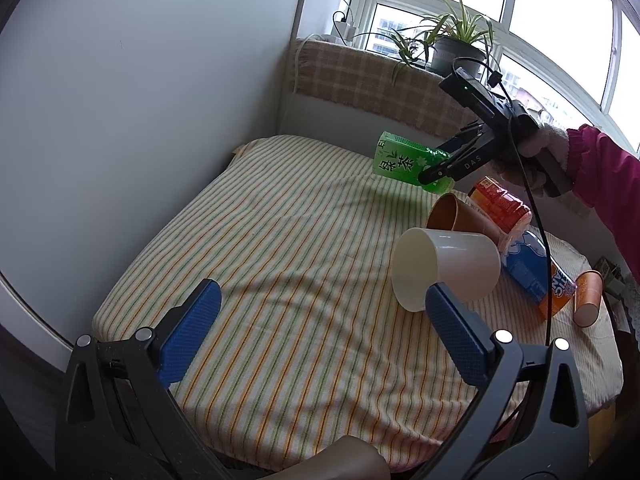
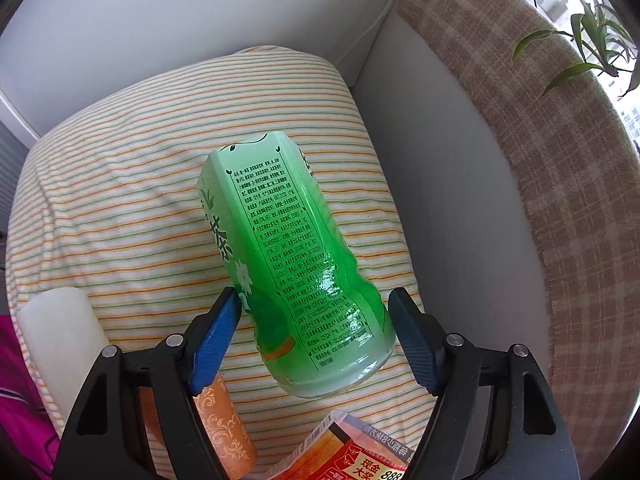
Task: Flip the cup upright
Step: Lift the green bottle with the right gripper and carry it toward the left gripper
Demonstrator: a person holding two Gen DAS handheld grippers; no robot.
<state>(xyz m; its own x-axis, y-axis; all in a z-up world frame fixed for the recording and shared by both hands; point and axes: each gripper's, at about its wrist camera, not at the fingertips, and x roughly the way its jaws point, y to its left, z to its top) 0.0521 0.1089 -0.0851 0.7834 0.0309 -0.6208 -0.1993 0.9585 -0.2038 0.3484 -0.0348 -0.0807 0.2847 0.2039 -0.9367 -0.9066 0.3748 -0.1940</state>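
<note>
A white plastic cup (image 1: 448, 268) lies on its side on the striped cloth (image 1: 280, 240), its mouth facing left; its base shows in the right wrist view (image 2: 60, 320). My left gripper (image 1: 320, 324) is open, its right fingertip just in front of the cup's rim, nothing between the pads. My right gripper (image 2: 314, 316) is open around the lower part of a green tea bottle (image 2: 288, 268) lying on the cloth; the left pad touches it, the right pad stands apart. The right gripper also shows in the left wrist view (image 1: 440, 172) over the same bottle (image 1: 404, 160).
An orange paper cup (image 1: 456, 212) lies behind the white cup, beside a red noodle cup (image 1: 500, 204) and a blue-orange packet (image 1: 536, 272). Another orange cup (image 1: 588, 298) lies at the right edge. A wall stands left, a plaid-covered sill (image 1: 360, 84) with a plant (image 1: 452, 44) behind.
</note>
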